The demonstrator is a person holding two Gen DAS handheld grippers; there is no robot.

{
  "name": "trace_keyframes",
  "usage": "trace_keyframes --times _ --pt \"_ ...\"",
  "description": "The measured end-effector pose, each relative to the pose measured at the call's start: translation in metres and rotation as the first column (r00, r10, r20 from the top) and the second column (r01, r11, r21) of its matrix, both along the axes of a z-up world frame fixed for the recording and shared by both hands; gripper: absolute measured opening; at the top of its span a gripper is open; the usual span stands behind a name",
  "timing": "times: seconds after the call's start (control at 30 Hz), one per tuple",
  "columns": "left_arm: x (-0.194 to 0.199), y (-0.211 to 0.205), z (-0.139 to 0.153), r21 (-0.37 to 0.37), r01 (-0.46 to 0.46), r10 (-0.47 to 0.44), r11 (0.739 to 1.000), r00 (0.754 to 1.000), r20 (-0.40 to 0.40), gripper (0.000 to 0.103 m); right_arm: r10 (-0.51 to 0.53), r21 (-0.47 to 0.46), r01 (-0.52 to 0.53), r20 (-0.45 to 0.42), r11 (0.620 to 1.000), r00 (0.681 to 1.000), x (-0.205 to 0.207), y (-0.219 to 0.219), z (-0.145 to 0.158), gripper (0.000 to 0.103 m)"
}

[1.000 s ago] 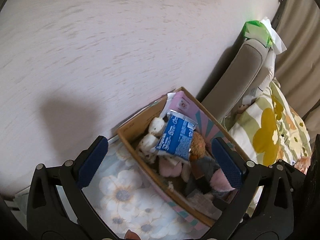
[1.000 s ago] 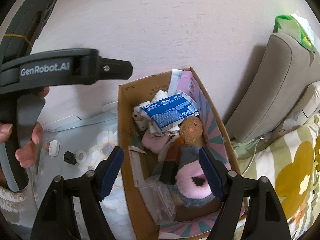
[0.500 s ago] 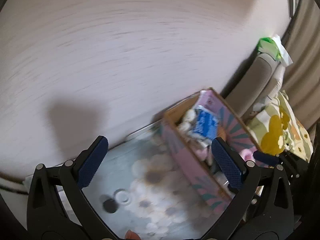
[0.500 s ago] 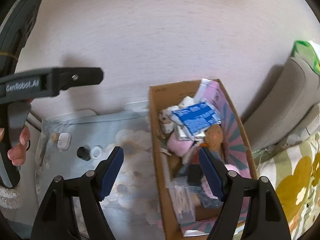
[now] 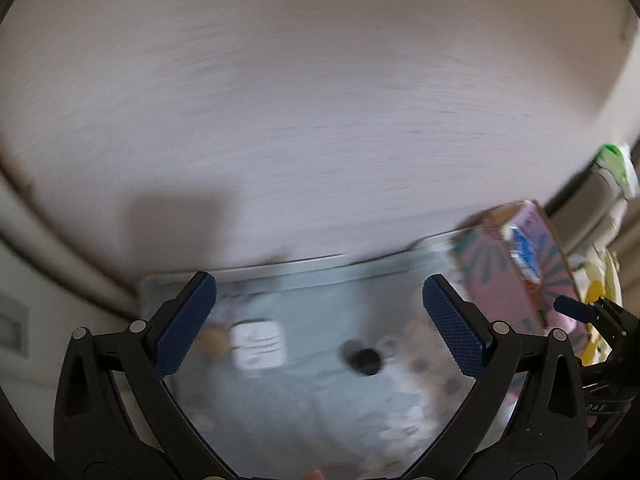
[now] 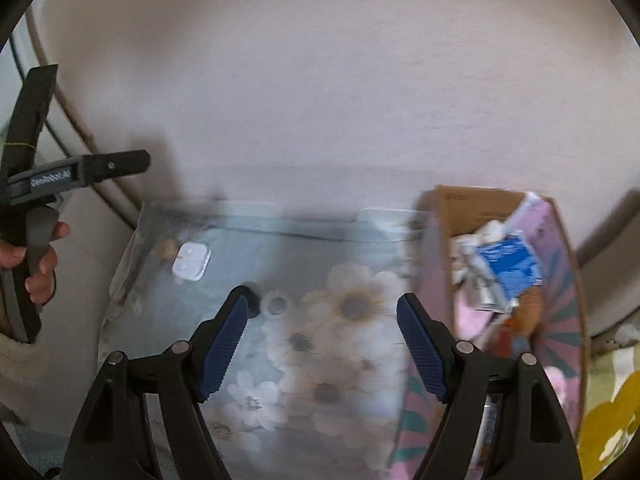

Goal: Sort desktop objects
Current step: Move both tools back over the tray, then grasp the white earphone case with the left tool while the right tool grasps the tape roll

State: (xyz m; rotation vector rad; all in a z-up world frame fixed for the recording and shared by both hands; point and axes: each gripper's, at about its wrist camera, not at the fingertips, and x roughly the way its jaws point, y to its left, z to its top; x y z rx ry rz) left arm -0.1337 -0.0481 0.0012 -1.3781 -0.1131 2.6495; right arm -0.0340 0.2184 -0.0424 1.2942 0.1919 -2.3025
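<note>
Box [image 6: 560, 264] has shifted rightward; blue packet [image 6: 508, 264] tops its jumble.

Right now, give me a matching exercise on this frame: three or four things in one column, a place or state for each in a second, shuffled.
Things:
1. white square case
2. blue foil packet
3. small black round cap
4. left gripper

Places or states:
a. inside the pink cardboard box
b. open, holding nothing
c. on the floral cloth, near its left edge
d. on the cloth, beside a pale ring

Pairs: 1-c, 2-a, 3-d, 4-b
</note>
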Motion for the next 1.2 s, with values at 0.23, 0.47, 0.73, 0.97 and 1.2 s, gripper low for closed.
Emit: trace_keyframes --times 0.23,0.47,0.73,0.97,1.2 --pt "0.025 -0.046 -0.043 -0.017 -0.085 0.085 0.996 0.995 0.06 0.103 0.082 0.006 -0.082 0.028 0.997 0.996 0.01 -0.036 -0.039 0.073" --pt "0.072 -0.049 -0.101 0.018 -0.162 0.16 0.987 0.984 0.077 0.103 0.104 0.003 -0.104 0.027 0.995 0.994 0.03 -0.047 -0.081 0.073" --pt "0.086 -0.033 -0.159 -0.026 -0.162 0.164 0.986 0.984 0.073 0.102 0.082 0.05 -0.084 0.04 0.995 0.996 0.038 -0.051 -0.129 0.073" --pt "0.06 -0.028 -0.179 -0.034 -0.177 0.178 0.984 0.982 0.059 0.1 0.085 0.058 -0.085 0.009 0.995 0.996 0.02 -0.054 -0.148 0.073" --pt "0.042 -0.017 -0.191 -0.065 -0.175 0.178 0.982 0.983 0.044 0.095 0.092 0.065 -0.09 -0.022 0.994 0.996 0.0 -0.063 -0.159 0.066"
